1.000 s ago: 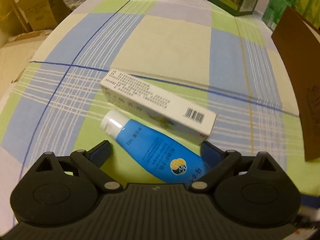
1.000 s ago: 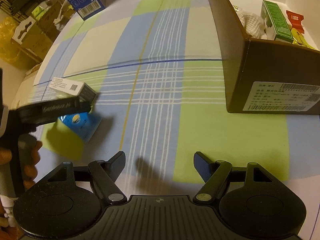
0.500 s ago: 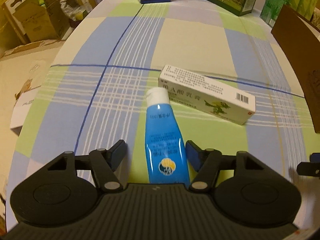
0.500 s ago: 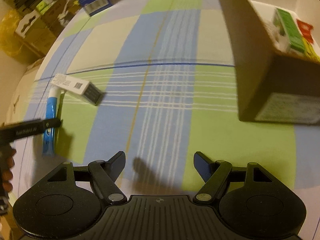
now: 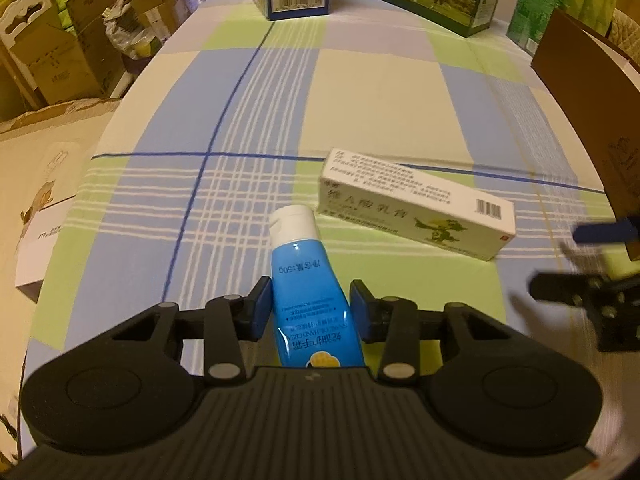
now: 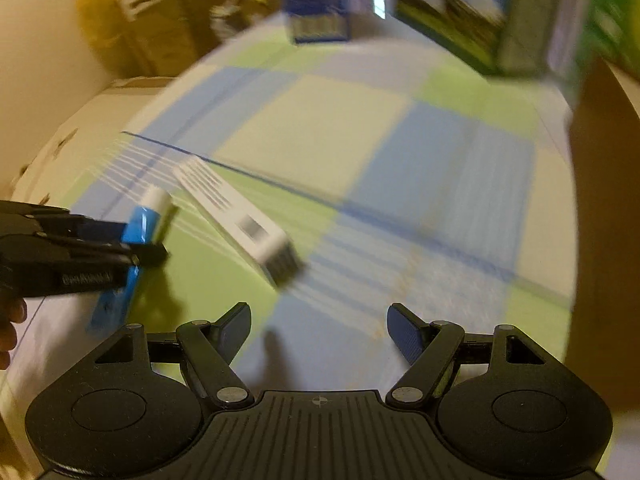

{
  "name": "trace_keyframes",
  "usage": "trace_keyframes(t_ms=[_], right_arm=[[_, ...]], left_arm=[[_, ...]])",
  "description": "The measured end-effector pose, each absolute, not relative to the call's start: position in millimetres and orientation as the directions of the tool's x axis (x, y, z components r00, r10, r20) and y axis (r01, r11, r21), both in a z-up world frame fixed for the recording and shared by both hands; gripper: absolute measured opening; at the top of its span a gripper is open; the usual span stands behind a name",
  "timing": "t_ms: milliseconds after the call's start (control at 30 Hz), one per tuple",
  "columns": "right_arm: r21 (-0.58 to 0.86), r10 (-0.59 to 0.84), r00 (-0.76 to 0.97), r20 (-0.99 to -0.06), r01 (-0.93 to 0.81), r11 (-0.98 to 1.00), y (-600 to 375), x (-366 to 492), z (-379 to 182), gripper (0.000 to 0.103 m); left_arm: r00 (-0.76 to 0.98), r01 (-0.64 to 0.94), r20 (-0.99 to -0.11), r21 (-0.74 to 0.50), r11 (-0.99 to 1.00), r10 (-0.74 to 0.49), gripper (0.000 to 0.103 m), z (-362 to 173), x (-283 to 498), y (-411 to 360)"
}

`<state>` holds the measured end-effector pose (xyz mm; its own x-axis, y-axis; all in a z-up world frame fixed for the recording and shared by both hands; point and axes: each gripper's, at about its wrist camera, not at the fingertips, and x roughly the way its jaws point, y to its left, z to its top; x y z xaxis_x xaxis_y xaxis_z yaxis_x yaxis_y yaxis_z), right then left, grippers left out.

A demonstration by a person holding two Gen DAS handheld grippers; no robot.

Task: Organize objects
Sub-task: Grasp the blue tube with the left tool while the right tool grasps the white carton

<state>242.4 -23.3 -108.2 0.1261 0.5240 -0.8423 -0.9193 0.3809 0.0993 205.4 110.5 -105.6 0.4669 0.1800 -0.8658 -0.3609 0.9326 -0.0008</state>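
Left wrist view: our left gripper [image 5: 311, 306] has its pads on either side of the blue tube [image 5: 308, 284], pressed against its flanks, so we have it clamped. The tube lies on the checked cloth [image 5: 360, 92], white cap pointing away, just beside the white carton [image 5: 416, 208] but apart from it. Our right gripper [image 6: 319, 330] hangs above the cloth with fingers wide apart and empty; its view is blurred. A brown box [image 5: 592, 112] stands at the right.
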Motion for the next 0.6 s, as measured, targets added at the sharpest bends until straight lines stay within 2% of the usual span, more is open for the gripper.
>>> trace_keyframes(t_ms=[267,333,367,400,433,500,600], right_arm=[[-0.01,0.561,0.119,-0.819,-0.981,0.193,30.9,222.6,-120.2,0.072],[-0.028,0.561,0.116,-0.82,-0.986,0.164,37.2,219.8,-124.1,0.062],[-0.033,0.554,0.112,-0.825,-0.988,0.151,37.3,219.7,-125.5,0.041],[-0.032,0.545,0.105,-0.832,-0.989,0.143,38.2,219.4,-127.4,0.036],[-0.031,0.545,0.105,-0.832,-0.989,0.143,35.5,218.9,-127.3,0.034],[-0.011,0.546,0.09,-0.833,-0.989,0.147,28.8,218.9,-126.2,0.024],[0.023,0.522,0.085,-0.848,-0.98,0.196,11.5,219.4,-123.0,0.023]], left_arm=[[0.455,-0.383,-0.87,-0.001,0.924,0.188,0.037,-104.5,202.5,117.6],[0.453,-0.385,-0.871,-0.001,0.923,0.188,0.037,-104.2,202.4,117.5],[0.453,-0.385,-0.871,-0.001,0.923,0.188,0.037,-104.2,202.3,117.7],[0.453,-0.384,-0.871,-0.001,0.923,0.187,0.037,-104.1,202.4,117.6],[0.454,-0.384,-0.871,-0.001,0.923,0.187,0.037,-103.9,201.9,117.4],[0.453,-0.382,-0.872,-0.001,0.924,0.186,0.037,-103.7,200.4,116.2],[0.452,-0.372,-0.875,-0.009,0.928,0.172,0.037,-103.3,195.4,112.8]])
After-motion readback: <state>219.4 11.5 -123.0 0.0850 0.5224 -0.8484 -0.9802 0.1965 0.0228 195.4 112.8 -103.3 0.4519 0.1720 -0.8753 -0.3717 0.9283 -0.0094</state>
